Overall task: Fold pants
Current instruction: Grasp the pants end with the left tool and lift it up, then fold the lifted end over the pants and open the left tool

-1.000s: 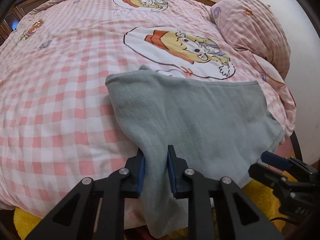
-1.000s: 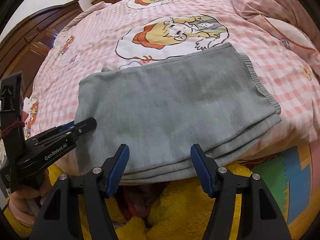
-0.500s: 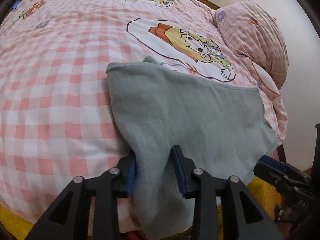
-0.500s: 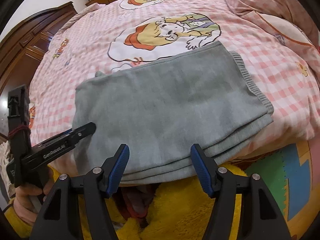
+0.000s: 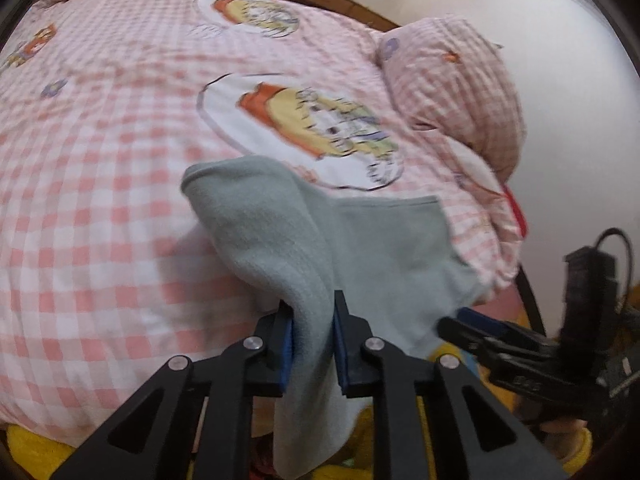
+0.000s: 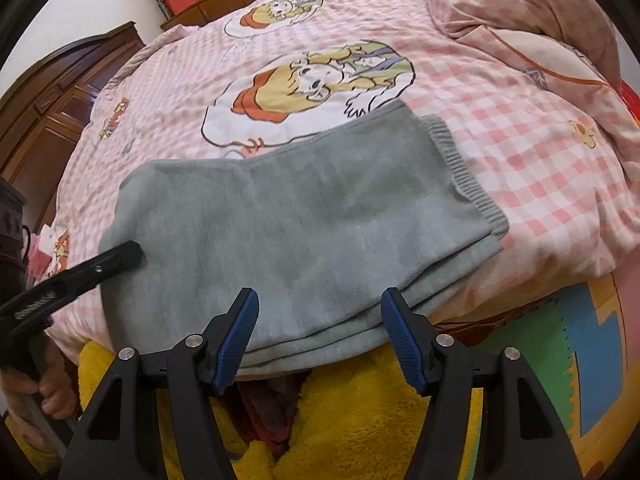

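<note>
Grey knit pants (image 6: 304, 216) lie folded in layers at the near edge of a pink checked bed, their ribbed waistband (image 6: 464, 172) on the right. My left gripper (image 5: 313, 344) is shut on the left end of the pants (image 5: 280, 236) and holds that end raised off the cover. In the right wrist view the left gripper (image 6: 120, 258) comes in from the left against the fabric. My right gripper (image 6: 320, 332) stands open just before the pants' near edge, touching nothing. In the left wrist view the right gripper (image 5: 472, 324) shows at the lower right.
The bed cover (image 5: 100, 160) carries cartoon prints. A pink checked pillow (image 5: 452, 92) lies at the right. Yellow fleece (image 6: 360, 420) and a coloured foam mat (image 6: 580, 340) sit below the bed's edge. A dark wooden wardrobe (image 6: 60, 92) stands at the left.
My left gripper has lifted the pants' left end, which now humps up off the cover. The right gripper stays open and has held its place at the near edge.
</note>
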Demonstrator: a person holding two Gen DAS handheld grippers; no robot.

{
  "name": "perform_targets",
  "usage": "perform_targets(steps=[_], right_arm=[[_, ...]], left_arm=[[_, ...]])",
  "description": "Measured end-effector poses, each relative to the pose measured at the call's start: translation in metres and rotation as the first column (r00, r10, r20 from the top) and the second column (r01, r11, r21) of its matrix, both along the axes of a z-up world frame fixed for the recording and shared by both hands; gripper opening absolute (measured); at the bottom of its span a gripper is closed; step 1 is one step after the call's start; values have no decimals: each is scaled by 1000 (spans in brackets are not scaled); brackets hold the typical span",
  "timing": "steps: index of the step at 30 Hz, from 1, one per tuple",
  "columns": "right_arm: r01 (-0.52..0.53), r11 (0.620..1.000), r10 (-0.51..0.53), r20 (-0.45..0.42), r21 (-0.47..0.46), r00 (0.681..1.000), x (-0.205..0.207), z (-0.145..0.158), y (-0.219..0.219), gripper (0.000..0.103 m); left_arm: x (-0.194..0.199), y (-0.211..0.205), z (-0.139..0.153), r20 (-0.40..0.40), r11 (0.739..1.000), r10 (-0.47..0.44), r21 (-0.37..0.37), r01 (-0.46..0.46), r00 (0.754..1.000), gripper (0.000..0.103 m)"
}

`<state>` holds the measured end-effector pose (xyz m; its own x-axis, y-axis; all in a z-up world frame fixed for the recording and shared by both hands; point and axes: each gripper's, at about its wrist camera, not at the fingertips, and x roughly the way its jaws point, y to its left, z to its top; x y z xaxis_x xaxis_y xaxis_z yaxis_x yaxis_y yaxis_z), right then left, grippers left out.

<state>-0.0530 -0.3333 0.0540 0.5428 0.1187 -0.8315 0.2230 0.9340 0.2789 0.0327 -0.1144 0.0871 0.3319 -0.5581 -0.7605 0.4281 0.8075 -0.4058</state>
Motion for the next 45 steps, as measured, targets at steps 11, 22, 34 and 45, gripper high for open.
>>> perform_targets(steps=[11,22,34,45], right_arm=[[32,998,-30,36,-47,999,-3,18,-19,66],[87,995,-84,56,-50,995,-3,27,-50,66],[116,993,-115,38,-35,993,-2,15,-63,66],[123,992,-122,48,-35,991,1,18,-56,66]], left_arm=[[8,-47,39,5,995,-95,-24,95,995,15],[20,-111,38,-15,989,-147,-12,147,989,14],[26,-162,8,-63,969,-229,82,233,971,24],[21,-120,36,51,977,-166,144,157,985,56]])
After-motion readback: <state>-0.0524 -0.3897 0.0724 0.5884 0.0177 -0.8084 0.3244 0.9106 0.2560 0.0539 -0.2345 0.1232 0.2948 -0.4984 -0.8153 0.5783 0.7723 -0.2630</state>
